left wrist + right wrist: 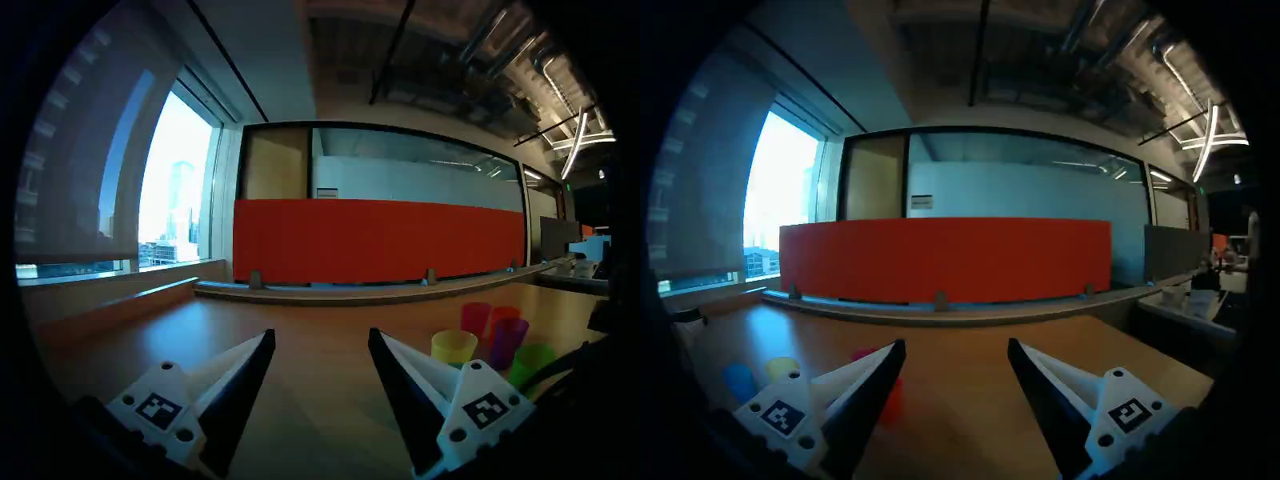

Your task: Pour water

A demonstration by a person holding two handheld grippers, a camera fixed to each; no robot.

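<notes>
The room was an office: a bright window (172, 192) on the left, a long red partition (376, 240) across the back, and a smooth, glossy wooden desk (320, 400) in front of it.

In the left gripper view the left tool (320, 334) hung released before the partition's middle. Its white, wedge-shaped fingers were spread with nothing between them. Before the partition's right end stood a yellow cup (454, 346), a pink cup (475, 318), a red cup (504, 317), a purple cup (509, 340) and a green cup (532, 364). All were tapered, thin-looking translucent plastic, packed almost touching.

In the right gripper view a blue cup (740, 380) and the yellow cup (782, 368) sat before the partition's left end, and a reddish cup was partly hidden behind a finger. The right tool (956, 344) was likewise released and empty before the partition's middle.

Whether any cup held water could not be told.

The tight cluster looked like the main hazard. Wide-spread fingers reaching for one cup could clip its neighbours and topple them. Such light cups would probably skate on the slick desk. A hard squeeze might buckle a soft wall and slop water over the rim.
</notes>
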